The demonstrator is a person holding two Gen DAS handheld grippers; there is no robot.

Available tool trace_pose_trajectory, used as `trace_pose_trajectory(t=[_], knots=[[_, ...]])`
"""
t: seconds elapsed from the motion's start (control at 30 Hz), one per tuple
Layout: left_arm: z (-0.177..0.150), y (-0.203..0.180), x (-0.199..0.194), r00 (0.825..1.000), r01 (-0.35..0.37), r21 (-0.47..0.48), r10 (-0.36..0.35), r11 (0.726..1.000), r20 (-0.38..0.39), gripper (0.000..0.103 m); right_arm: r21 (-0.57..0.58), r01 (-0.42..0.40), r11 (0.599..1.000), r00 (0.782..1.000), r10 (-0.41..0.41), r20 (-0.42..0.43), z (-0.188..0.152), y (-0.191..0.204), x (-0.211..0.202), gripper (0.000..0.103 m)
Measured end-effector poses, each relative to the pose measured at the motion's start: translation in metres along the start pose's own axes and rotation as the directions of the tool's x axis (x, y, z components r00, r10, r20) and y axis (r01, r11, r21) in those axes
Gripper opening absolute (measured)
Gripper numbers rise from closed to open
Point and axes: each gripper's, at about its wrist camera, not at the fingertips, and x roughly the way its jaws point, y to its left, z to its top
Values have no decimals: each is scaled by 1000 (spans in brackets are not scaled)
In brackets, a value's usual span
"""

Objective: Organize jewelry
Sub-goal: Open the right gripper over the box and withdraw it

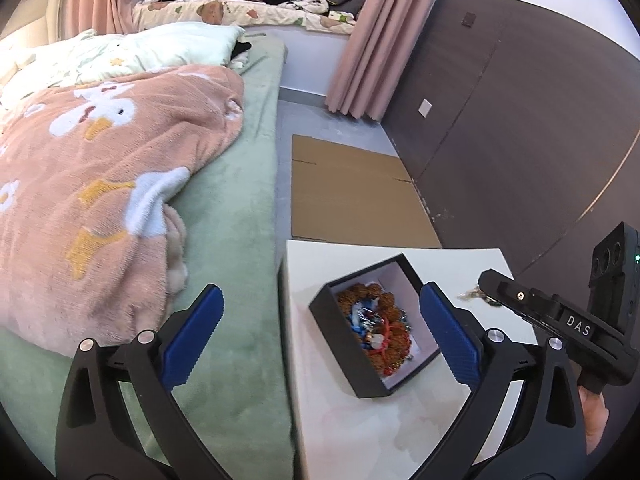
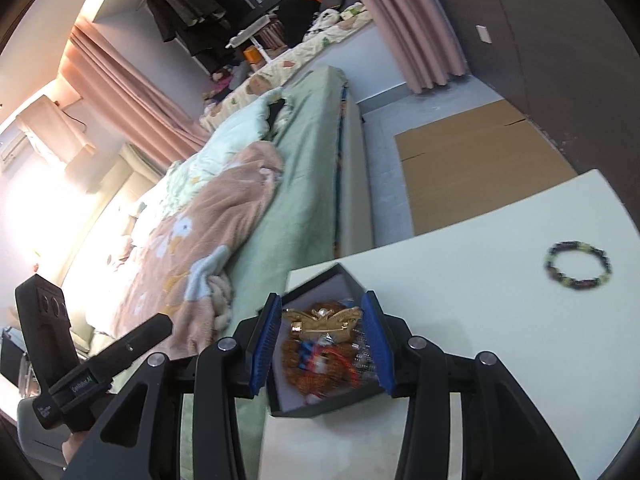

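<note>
A black jewelry box (image 1: pixel 352 364) with a pale lining sits on the white table (image 1: pixel 360 432), holding brown bead strands and blue and red pieces (image 1: pixel 378 328). My left gripper (image 1: pixel 324 344) is open and empty, held above the box's left side. In the right wrist view my right gripper (image 2: pixel 322 344) is shut on a gold winged brooch (image 2: pixel 320 316), held over the box (image 2: pixel 320 406). A dark beaded bracelet (image 2: pixel 578 266) lies alone on the table (image 2: pixel 480 320) to the right. The right gripper's body (image 1: pixel 560 312) shows at right in the left wrist view.
A bed with a green sheet (image 1: pixel 236 240) and pink blanket (image 1: pixel 100 168) runs along the table's left edge. Flat cardboard (image 1: pixel 356 196) lies on the floor beyond the table. A dark wall panel (image 1: pixel 520 120) stands to the right.
</note>
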Motion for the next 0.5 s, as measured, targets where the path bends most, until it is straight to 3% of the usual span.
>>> trace_pose_trajectory(t=[0.03, 0.07, 0.2, 0.37, 0.5], knots=[[0, 1, 0, 1000, -7, 3, 7, 1000, 2, 98, -5, -11, 1000, 1000, 11, -2, 0, 2, 3, 68], [0, 1, 1, 1000, -20, 9, 20, 1000, 1, 98, -22, -13, 1000, 1000, 13, 7, 1, 6, 5, 80], [-1, 3, -2, 998, -56, 14, 56, 998, 18, 98, -35, 36, 999, 999, -36, 14, 1, 6, 2, 81], [-3, -5, -5, 998, -54, 38, 53, 998, 29, 98, -24, 93, 995, 995, -92, 33, 2, -9, -13, 96], [-7, -15, -4, 998, -56, 61, 54, 997, 27, 98, -18, 143, 990, 989, -143, 33, 4, -24, -24, 96]])
